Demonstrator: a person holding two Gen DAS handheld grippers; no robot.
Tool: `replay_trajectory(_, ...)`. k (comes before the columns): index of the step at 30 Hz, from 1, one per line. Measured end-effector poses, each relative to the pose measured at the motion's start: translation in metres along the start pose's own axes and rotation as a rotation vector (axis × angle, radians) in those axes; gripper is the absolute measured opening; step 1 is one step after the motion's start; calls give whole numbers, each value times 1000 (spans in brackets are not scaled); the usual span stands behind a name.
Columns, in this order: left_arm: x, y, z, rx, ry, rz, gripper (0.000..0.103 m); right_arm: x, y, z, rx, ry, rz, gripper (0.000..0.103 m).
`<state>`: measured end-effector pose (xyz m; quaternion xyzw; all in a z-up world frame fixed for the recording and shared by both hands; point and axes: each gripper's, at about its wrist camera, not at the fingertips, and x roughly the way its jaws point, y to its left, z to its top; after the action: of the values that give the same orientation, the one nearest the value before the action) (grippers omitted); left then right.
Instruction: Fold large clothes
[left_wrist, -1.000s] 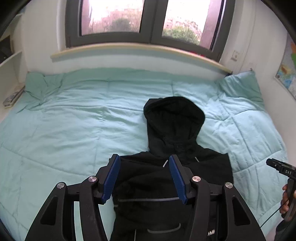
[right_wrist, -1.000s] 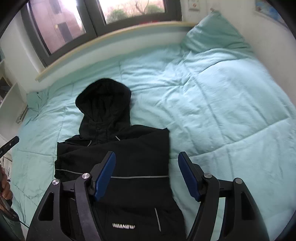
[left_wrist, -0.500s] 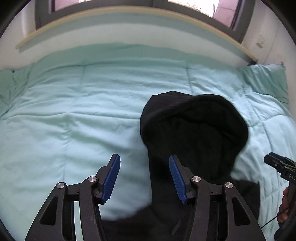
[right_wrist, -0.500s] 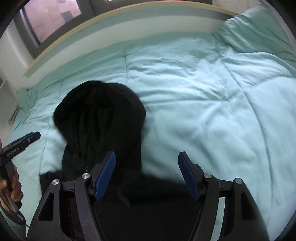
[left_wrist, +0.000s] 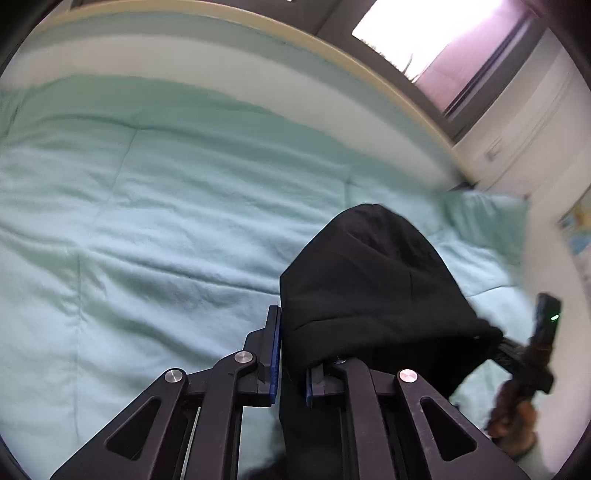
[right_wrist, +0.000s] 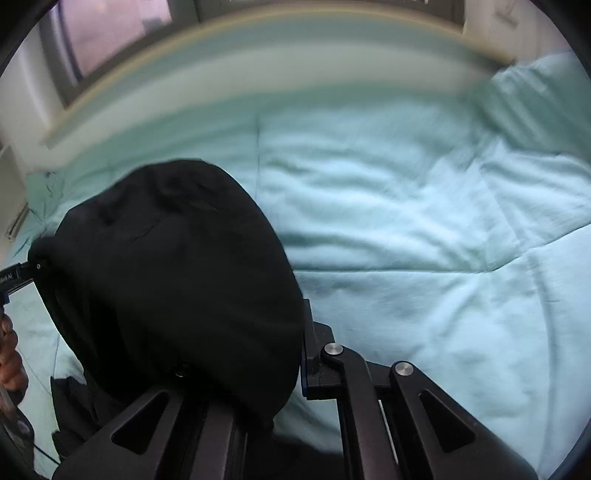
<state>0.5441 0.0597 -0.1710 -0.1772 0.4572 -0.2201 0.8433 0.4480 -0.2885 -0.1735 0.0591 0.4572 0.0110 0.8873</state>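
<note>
The black hood (left_wrist: 373, 284) of a black hooded jacket is lifted off the mint green quilt (left_wrist: 155, 221). My left gripper (left_wrist: 291, 354) is shut on the hood's left edge, cloth pinched between the blue pads. In the right wrist view the hood (right_wrist: 177, 280) bulges over my right gripper (right_wrist: 295, 354), which is shut on its right edge; only the right finger (right_wrist: 314, 354) shows, the left is under cloth. Each gripper shows at the edge of the other's view: the right one (left_wrist: 532, 354), the left one (right_wrist: 14, 277).
The quilt covers the whole bed (right_wrist: 424, 240). A white wall and a wooden sill (left_wrist: 332, 55) under a window run along the far side. A pillow (right_wrist: 546, 103) lies at the far right corner. A wall (left_wrist: 576, 332) stands close on the right.
Both grippers moved forward from the jacket body to the hood, closed on its two edges, and lifted it off the quilt. Both views are blurred by motion.
</note>
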Motion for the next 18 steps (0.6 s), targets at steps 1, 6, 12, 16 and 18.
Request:
replay_trajectory(1, 12, 11, -7, -11, 42, -2, 17, 12, -1, -7, -12, 24, -4, 5)
replay_trajectory(6, 107, 63, -49, -53, 259, 171, 26, 121, -18, -50, 8, 293, 21, 5)
replay_trajectory(12, 51, 35, -49, 98, 162, 231, 55, 87, -36, -44, 34, 252, 59, 37)
replay_trajectory(16, 6, 23, -63, 177, 150, 237, 55, 41, -38, -51, -18, 221, 86, 52)
replay_trajectory(18, -15, 9, -56, 202, 96, 232, 55, 24, -33, -46, -46, 193, 88, 52)
